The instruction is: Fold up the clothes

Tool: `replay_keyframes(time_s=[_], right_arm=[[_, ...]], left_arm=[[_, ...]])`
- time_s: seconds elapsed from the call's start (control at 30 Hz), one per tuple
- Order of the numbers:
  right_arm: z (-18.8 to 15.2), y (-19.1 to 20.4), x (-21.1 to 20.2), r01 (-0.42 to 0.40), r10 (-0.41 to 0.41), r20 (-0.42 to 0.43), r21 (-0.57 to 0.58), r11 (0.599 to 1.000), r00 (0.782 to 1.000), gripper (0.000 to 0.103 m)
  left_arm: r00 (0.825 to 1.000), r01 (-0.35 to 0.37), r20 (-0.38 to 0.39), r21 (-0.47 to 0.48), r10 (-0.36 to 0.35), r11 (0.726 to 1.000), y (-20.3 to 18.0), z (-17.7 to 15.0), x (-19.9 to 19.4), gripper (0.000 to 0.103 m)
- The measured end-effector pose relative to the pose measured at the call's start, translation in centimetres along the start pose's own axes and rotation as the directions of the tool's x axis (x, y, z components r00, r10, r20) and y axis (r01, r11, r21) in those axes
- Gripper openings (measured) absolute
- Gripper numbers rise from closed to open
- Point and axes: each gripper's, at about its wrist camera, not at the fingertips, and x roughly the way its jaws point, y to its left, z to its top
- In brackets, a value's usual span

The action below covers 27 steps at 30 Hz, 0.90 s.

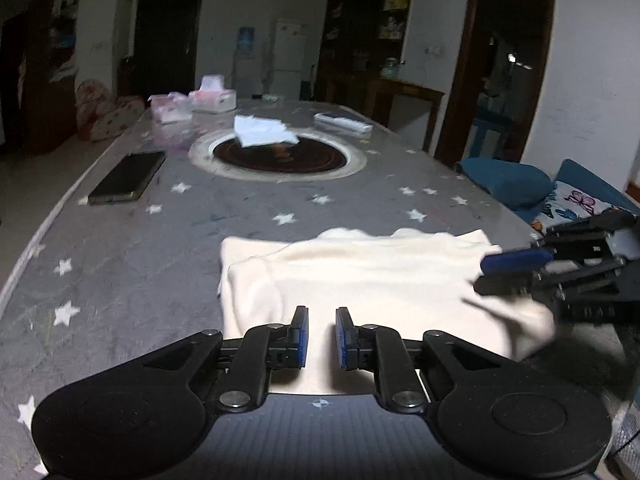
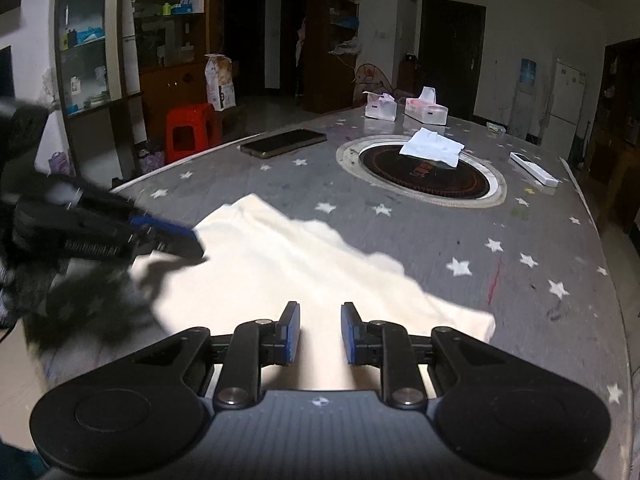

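From the left wrist, the left gripper (image 1: 322,338) hovers over the near edge of a cream garment (image 1: 360,280), its blue-padded jaws a narrow gap apart with nothing pinched between them. The garment lies partly folded on a grey star-printed tablecloth (image 1: 120,260) at the near end of a long table. The right gripper (image 1: 516,268) comes in from the right edge, low over the garment's right side. Farther up the table lie a dark phone (image 1: 128,178), a round inset plate (image 1: 280,154) with a white cloth (image 1: 264,132) on its rim, and tissue boxes (image 1: 212,98). Behind stand a white fridge (image 1: 288,56), dark doors and wooden shelving.

From the right wrist, the right gripper (image 2: 320,334) also stands narrowly apart, empty, above the garment (image 2: 300,272), whose near corner lies just beside it. The left gripper (image 2: 168,236) reaches in from the left, blurred, its tip at the garment's left edge; whether it touches the cloth is unclear. A red stool (image 2: 192,130) and glass-fronted cabinets (image 2: 92,40) stand beyond the table.
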Motion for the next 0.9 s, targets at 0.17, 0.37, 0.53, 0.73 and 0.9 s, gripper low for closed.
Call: replay_keyframes(time_s=[0.17, 0.37, 0.53, 0.73, 0.9], right_arm=[[1.5, -1.3, 2.8, 0.017, -0.017, -0.014, 0.04, 0.999, 1.0, 0.02], [1.9, -2.5, 5.6, 0.045, -0.039, -0.069, 0.078, 0.996, 0.997, 0.02], [2.0, -2.3, 5.6, 0.045, -0.04, -0.066, 0.076, 0.996, 0.997, 0.02], [3.5, -1.4, 6.3, 0.02, -0.017, -0.061, 0.047, 0.999, 0.998, 0.02], [3.9, -1.3, 8.2, 0.034, -0.029, -0.101, 0.049, 0.998, 0.994, 0.021]], left_arm=[[1.0, 0.001, -0.008, -0.012, -0.001, 1.0, 0.2, -0.2, 0.2, 0.016], [1.0, 0.005, -0.013, -0.015, -0.006, 1.0, 0.3, -0.3, 0.3, 0.016], [1.0, 0.008, -0.013, -0.022, -0.008, 1.0, 0.4, -0.1, 0.2, 0.016], [1.0, 0.004, -0.016, -0.025, -0.005, 1.0, 0.3, -0.1, 0.2, 0.016], [1.0, 0.004, -0.019, -0.026, -0.005, 1.0, 0.4, -0.1, 0.2, 0.016]])
